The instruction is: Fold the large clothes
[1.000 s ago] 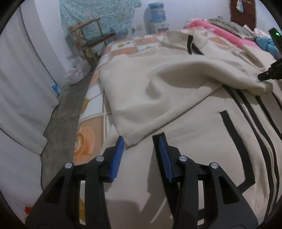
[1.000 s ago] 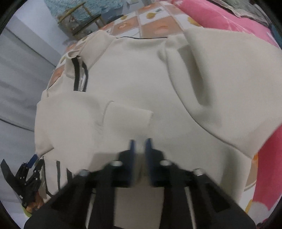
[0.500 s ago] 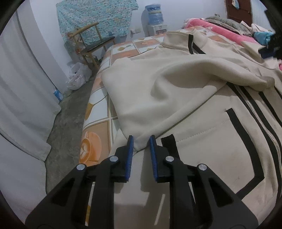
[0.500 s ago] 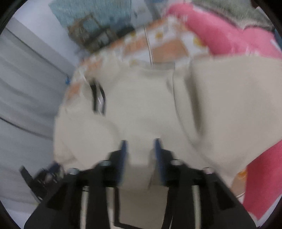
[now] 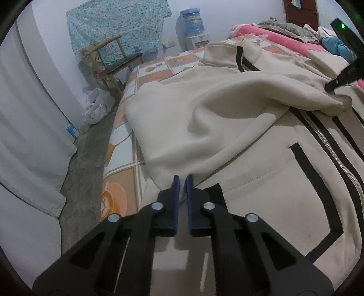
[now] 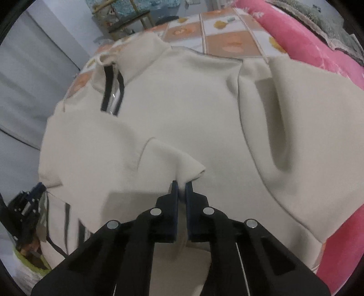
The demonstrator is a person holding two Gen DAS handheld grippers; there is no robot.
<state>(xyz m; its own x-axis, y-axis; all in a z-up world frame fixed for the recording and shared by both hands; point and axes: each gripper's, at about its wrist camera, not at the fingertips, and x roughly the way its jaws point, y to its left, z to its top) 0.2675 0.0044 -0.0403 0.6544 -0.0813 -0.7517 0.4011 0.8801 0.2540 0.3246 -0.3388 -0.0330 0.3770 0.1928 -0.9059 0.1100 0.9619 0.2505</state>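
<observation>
A large cream zip jacket (image 5: 261, 159) with black stripes lies spread on the bed, one sleeve (image 5: 204, 109) folded across its front. My left gripper (image 5: 182, 179) is shut on the sleeve's lower fold edge near the bed's left side. My right gripper (image 6: 181, 185) is shut on the sleeve's cuff (image 6: 182, 166), over the jacket's body (image 6: 182, 91). The right gripper also shows at the right edge of the left wrist view (image 5: 341, 77). The left gripper shows at the left edge of the right wrist view (image 6: 29, 200).
The bed has an orange and white checked sheet (image 5: 118, 182) and a pink blanket (image 6: 318, 57) along the far side. A wooden chair (image 5: 113, 61), a water bottle (image 5: 192, 20) and a plastic bag (image 5: 95, 107) stand beyond the bed. A white curtain (image 5: 27, 136) hangs at left.
My left gripper closed from open onto the sleeve's fold edge. My right gripper opened briefly, then shut on the cuff.
</observation>
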